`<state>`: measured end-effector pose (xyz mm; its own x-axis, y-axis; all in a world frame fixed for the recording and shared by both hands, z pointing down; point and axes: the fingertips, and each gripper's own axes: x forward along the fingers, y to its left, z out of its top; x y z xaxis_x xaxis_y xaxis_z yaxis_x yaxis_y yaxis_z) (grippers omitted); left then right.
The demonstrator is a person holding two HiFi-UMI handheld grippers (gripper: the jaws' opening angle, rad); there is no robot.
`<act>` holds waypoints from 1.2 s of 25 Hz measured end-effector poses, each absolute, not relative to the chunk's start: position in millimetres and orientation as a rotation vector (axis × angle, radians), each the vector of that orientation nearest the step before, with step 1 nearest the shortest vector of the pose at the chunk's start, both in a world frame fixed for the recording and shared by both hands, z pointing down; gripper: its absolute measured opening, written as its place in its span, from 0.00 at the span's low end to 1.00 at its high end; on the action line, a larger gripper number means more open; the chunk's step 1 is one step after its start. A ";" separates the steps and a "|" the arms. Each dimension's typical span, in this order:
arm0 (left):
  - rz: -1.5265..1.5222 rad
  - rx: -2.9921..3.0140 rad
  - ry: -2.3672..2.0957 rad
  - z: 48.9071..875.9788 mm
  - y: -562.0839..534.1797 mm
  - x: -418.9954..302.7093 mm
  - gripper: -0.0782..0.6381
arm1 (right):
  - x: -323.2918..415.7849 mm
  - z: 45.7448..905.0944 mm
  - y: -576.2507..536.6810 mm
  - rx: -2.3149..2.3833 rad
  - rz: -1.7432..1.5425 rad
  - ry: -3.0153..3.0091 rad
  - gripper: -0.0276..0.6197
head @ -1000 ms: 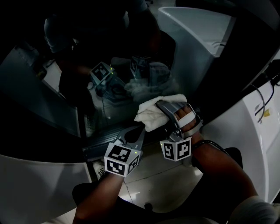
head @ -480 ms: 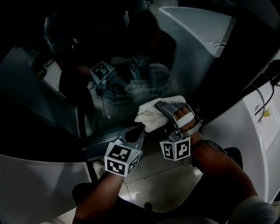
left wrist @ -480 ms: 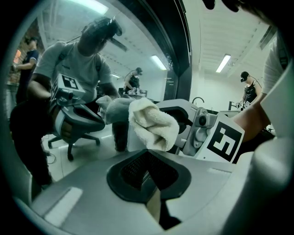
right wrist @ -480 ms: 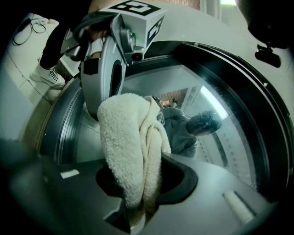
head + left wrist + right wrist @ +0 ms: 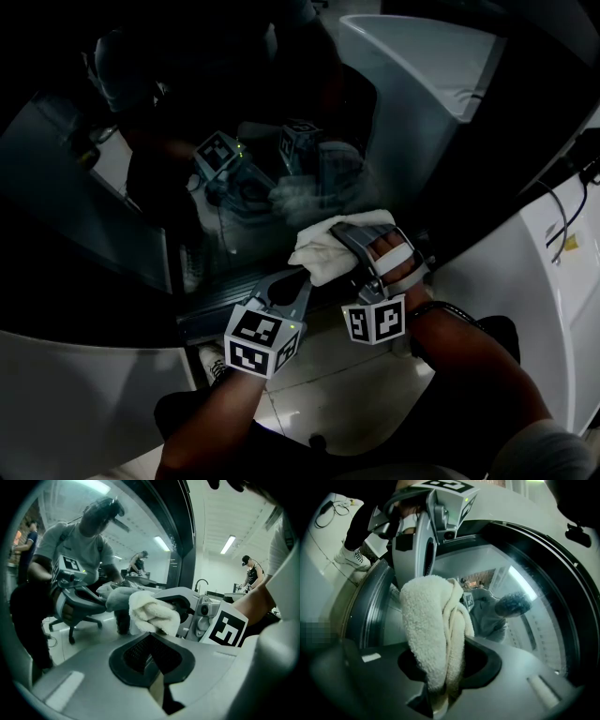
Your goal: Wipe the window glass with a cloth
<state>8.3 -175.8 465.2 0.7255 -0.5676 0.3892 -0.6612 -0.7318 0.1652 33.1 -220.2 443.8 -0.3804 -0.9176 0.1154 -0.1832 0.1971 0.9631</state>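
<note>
Cloth [image 5: 433, 634]: white terry, soft, light, bunched up; centre of head view, seemingly pressed to window glass [image 5: 234, 187]. Right gripper [image 5: 440, 691] fingers clenched on its folded tail, a sound hold for wiping. Left gripper [image 5: 152, 660] fingers closed together, empty, just beside the cloth.

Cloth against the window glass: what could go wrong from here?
1. The right gripper clamps only one end of the bunched cloth; drag on the window glass may tug it loose.
2. The left gripper, shut and empty, sits close beside the cloth, so a sweep toward it could knock the two grippers together or snag the cloth.
</note>
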 end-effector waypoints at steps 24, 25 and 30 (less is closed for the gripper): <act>0.458 2.630 -0.964 466.4 -176.2 8.3 0.13 | 32.4 453.9 -220.9 1.012 -1.188 -1.741 0.23; 0.457 2.631 -0.965 466.4 -176.3 8.2 0.13 | 32.6 454.2 -221.0 1.012 -1.186 -1.739 0.23; 0.459 2.635 -0.967 466.8 -175.9 7.0 0.13 | 32.9 454.7 -222.4 1.001 -1.173 -1.729 0.23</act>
<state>7.0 -175.9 466.8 0.7228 -0.5691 0.3920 -0.6636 -0.7299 0.1639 32.9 -222.4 454.7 -0.3655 -0.9131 0.1810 -0.1698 0.2566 0.9515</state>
